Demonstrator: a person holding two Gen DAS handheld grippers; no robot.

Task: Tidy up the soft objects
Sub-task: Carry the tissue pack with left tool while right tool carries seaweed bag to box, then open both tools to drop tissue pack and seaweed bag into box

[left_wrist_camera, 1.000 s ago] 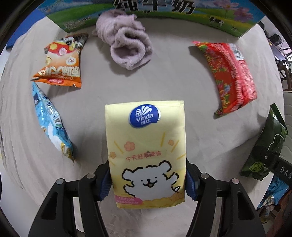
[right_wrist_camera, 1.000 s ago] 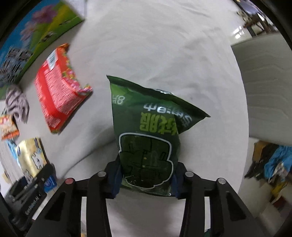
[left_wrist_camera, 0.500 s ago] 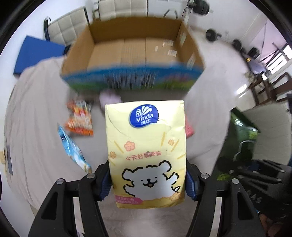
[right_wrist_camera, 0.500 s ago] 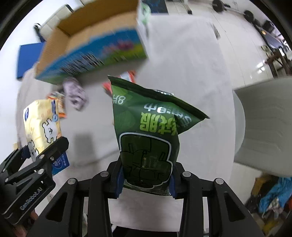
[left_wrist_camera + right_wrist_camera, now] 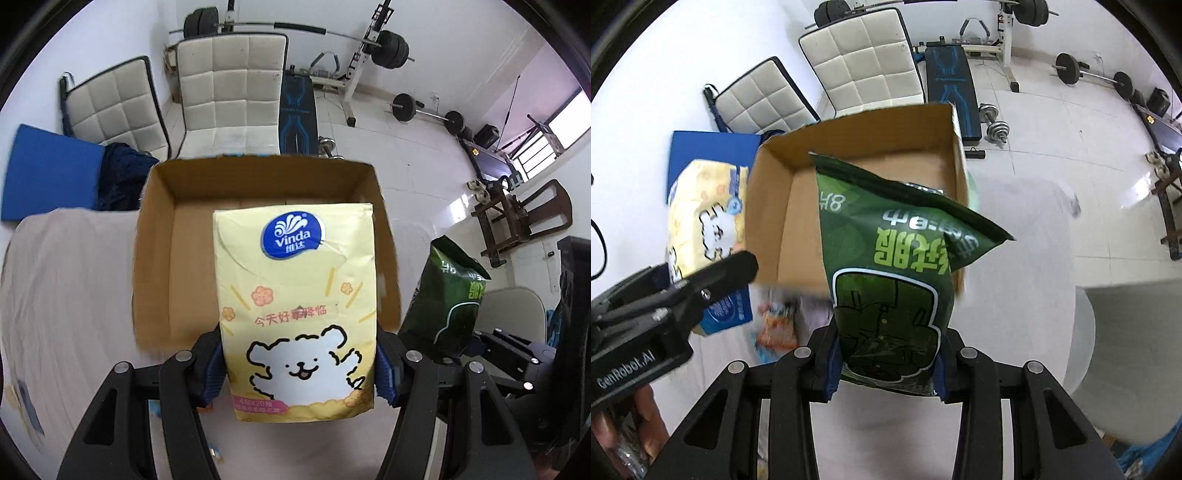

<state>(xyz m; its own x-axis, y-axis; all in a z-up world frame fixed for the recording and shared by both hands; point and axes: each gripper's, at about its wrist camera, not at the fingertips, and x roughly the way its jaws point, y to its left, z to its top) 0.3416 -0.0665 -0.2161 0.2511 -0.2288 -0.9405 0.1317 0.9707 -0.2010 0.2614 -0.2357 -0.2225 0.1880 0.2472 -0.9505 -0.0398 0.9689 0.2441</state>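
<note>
Nearest, the left gripper has its jaws clenched on the lower end of a yellow tissue pack, held upright. The right gripper grips a green snack bag likewise. Both packs are raised, probably for dropping into the cardboard box beyond at 12 o'clock; its visible interior looks empty. Loose snack packets lie on the cloth-covered surface.

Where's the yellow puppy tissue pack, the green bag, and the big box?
yellow tissue pack (image 5: 295, 306), left wrist view, middle of its front.
green bag (image 5: 890, 284), right wrist view, middle of its printed front.
cardboard box (image 5: 155, 251), left wrist view, inside of its left wall.
</note>
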